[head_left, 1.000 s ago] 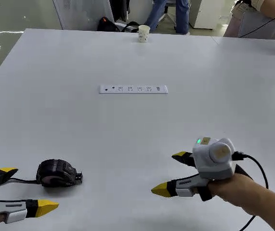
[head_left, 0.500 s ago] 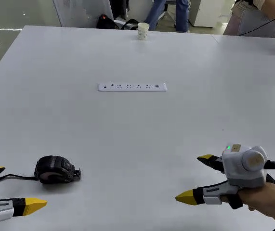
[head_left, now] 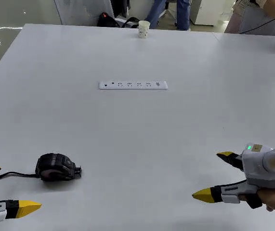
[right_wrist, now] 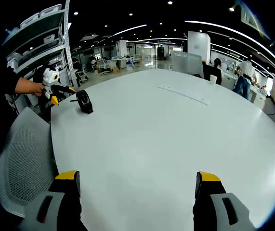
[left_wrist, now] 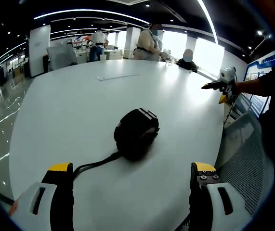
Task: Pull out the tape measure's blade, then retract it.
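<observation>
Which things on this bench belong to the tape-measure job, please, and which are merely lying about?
For the job: tape measure, left tongs, right tongs, both open.
Lying about: power strip, paper cup near the far edge.

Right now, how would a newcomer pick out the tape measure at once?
On the large white table, look at the near left side, far nearer than the flat white power strip. The tape measure is the rounded black case with a dark cord trailing from it; its neighbours are pale.
</observation>
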A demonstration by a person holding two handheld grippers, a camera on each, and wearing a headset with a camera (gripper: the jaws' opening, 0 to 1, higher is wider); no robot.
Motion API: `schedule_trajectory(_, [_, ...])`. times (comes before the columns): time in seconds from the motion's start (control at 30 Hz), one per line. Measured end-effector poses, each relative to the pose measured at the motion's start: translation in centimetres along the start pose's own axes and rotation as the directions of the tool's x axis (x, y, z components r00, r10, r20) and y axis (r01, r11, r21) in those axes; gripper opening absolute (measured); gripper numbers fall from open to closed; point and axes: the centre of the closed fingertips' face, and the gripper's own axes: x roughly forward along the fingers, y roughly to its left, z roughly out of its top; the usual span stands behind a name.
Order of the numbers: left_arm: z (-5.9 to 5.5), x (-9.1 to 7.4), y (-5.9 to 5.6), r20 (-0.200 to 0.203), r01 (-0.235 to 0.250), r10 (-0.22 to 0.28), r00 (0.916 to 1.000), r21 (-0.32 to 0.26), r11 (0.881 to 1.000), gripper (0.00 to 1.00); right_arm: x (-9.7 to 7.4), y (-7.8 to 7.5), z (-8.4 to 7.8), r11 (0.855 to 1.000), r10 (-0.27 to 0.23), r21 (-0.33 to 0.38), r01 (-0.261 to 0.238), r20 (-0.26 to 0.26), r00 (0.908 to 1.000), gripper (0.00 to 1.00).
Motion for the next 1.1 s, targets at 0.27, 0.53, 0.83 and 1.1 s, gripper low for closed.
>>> schedule_trajectory(0.27, [-0.5, -0.2, -0.1, -0.011, 0.002, -0.002, 0.9999, 0.012, 1.000, 0.99, -0.6, -0.1, -0.6, 1.000, 0.010, -0.009, -0.010, -0.014, 0.9999, 0.99])
schedule_trajectory(0.53, [-0.5, -0.6, 0.3, -0.010, -0.010, 0.010, 0.9999, 0.008, 1.000, 0.99, -0.6, 0.0, -0.9, 1.000, 0.008, 0.000, -0.008, -0.019, 0.9998, 0.99])
schedule_trajectory(0.83, [-0.4, -0.7, -0.2, -0.019, 0.011, -0.011, 0.9998, 0.000, 1.000, 0.99, -0.7, 0.2, -1.1, 1.000, 0.014, 0.004, -0.014, -0.020, 0.9997, 0.99])
schedule_trajectory(1.1, [-0.3, -1.0, 0.3, -0.018, 0.005, -0.004, 0.9998, 0.005, 1.000, 0.99, -1.0, 0.0, -1.1, 1.000, 0.007, 0.000, -0.007, -0.019, 0.9998, 0.99])
